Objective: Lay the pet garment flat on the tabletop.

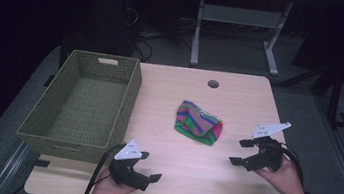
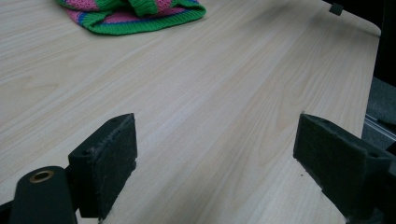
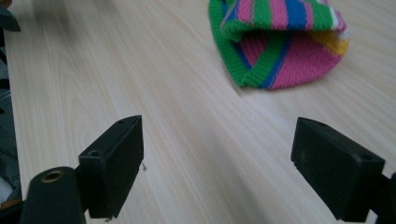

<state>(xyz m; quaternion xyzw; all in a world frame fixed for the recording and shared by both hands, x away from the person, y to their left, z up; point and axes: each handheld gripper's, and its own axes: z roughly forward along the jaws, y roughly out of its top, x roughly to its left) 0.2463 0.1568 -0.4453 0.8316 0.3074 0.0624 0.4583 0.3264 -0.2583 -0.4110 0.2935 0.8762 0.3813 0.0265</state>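
Striped knit hat point(image 1: 198, 122) just right of the wicker basket point(image 1: 83, 103), left gripper point(image 1: 147, 167) and right gripper point(image 1: 241, 152) both spread wide, empty — risks pinching one loose layer, dragging instead of lifting.

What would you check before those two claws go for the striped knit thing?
1. Left gripper open: ok, jaws wide apart.
2. Right gripper open: ok, jaws wide apart.
3. Both grippers empty: ok, bare table between the jaws.
4. Knit free to take: ok, it lies alone on the table, apart from both grippers.
5. Basket ready, should it go there: ok, its inside looks empty.
6. Knit's make-up: cannot tell whether it is one folded piece or several.
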